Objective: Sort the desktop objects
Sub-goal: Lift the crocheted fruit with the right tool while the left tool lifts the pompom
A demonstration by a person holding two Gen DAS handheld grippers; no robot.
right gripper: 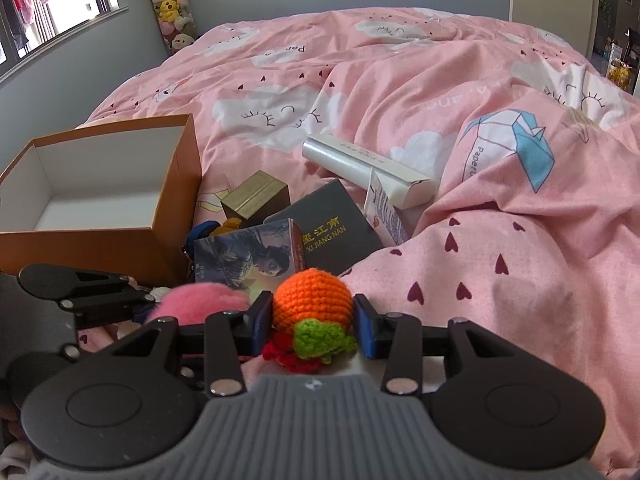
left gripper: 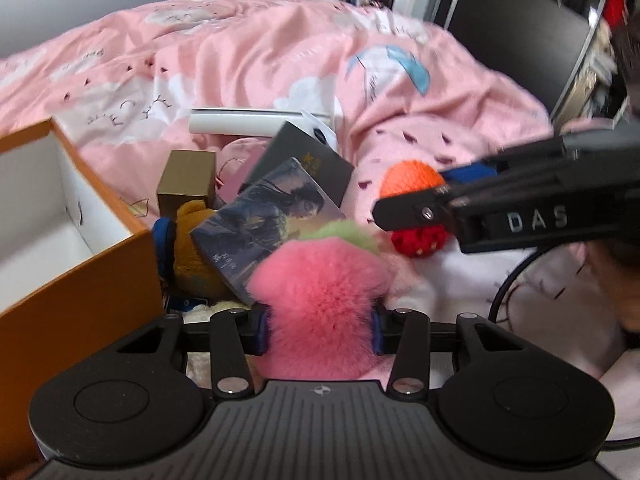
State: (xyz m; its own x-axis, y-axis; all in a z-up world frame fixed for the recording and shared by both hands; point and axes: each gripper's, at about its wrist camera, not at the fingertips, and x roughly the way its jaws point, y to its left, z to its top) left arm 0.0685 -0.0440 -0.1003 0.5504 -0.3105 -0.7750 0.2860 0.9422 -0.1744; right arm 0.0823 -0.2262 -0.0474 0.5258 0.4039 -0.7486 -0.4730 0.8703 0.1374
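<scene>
A bedroom with grey walls: a window (right gripper: 60, 4) sits at far left, a tall clear column of plush toys (right gripper: 173, 12) stands in the corner, and a bed under a rumpled pink duvet (right gripper: 400, 92) printed with clouds, hearts and paper cranes fills the middle.

Left of both claws, an open orange box (right gripper: 100, 184) with a white, bare interior rests on the duvet. Just ahead of the claws lies the clutter: a small gold-brown box (right gripper: 256, 198), a brown plush toy (left gripper: 196, 248) partly under an illustrated book (right gripper: 248, 258), a dark book (right gripper: 332, 228) lettered "XI JIANG NAN", and beyond them a long white carton (right gripper: 368, 170).

The left claw (left gripper: 318, 326) has its blue pads buried in the fur on either side of a fluffy pink pompom (left gripper: 320, 292), gripping it just beside the box's near corner. To its right, the right claw (right gripper: 312, 318) holds a crocheted orange ball (right gripper: 314, 300) between its pads, both seemingly touching the yarn; a green crocheted leaf (right gripper: 324, 338) and a red crocheted piece (right gripper: 288, 354) hang beneath.

At far right, a doorway (right gripper: 616, 48) opens onto another room.
</scene>
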